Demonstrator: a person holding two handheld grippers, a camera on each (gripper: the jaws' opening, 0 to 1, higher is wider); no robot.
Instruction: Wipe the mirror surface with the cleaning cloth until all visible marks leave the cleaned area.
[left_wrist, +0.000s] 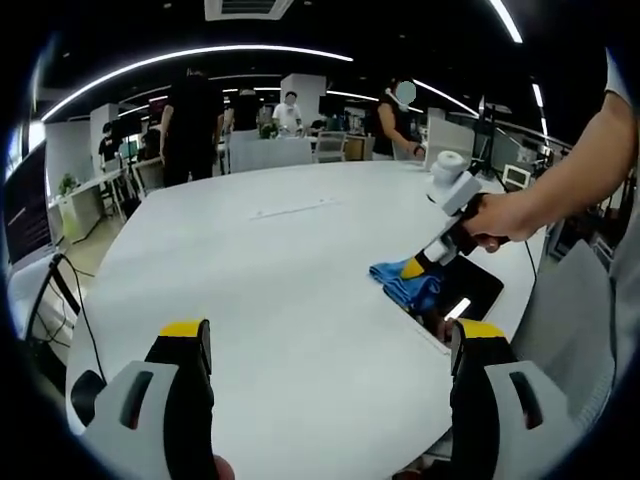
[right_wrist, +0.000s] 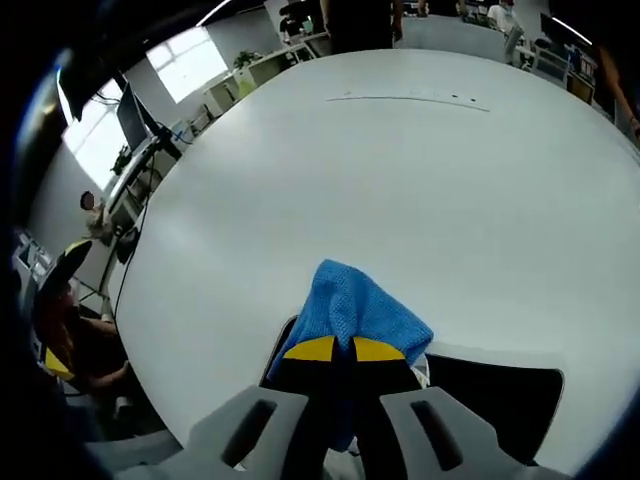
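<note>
Cloth (right_wrist: 358, 305), blue and bunched, is clamped between the yellow-tipped jaws of the right hand-held gripper (right_wrist: 336, 349) and pressed onto the dark mirror (right_wrist: 500, 395) lying at the edge of the white tabletop (right_wrist: 380, 190). The left hand-held gripper (left_wrist: 330, 335) is held above the tabletop with its jaws wide apart, near the mirror.

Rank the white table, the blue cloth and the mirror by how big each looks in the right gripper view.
1. White table, by far the largest.
2 and 3. Blue cloth and mirror look alike: the right gripper, shut on the cloth, hides part of both, so I won't rank them.
</note>
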